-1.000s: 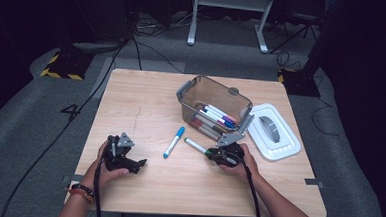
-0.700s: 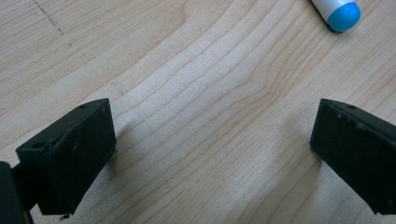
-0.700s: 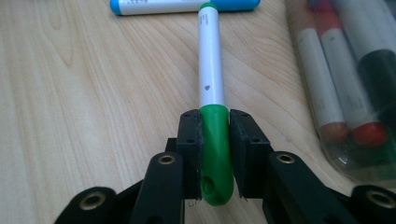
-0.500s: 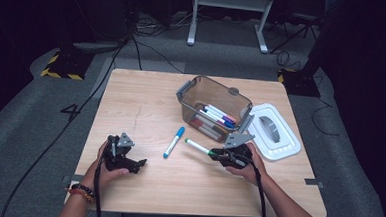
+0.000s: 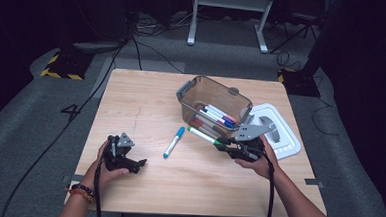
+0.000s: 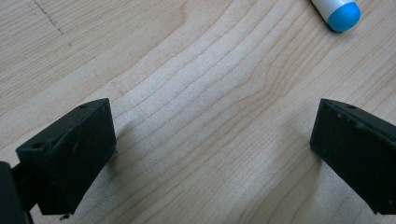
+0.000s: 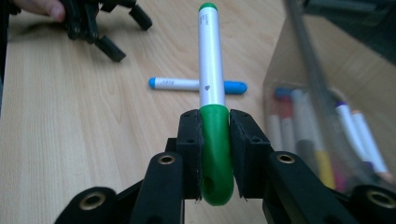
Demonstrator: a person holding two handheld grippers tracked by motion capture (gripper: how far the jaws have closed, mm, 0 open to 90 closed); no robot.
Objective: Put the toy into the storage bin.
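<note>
High view overhead; gripper views close — shared blue marker point(image 5: 173, 142)

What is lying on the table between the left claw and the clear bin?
In the high view, a blue marker lies on the table between the left claw and the clear bin; otherwise bare wood.

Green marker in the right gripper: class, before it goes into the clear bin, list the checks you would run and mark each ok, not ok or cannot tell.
1. Right gripper clamped on green marker by its cap: ok.
2. Marker lifted off the table: ok.
3. Clear bin open on top, room beside the markers inside: ok.
4. Blue marker lying apart from the path: ok.
5. Left gripper open, resting away from the bin: ok.
6. Cap firmly seated on the marker: cannot tell.
</note>
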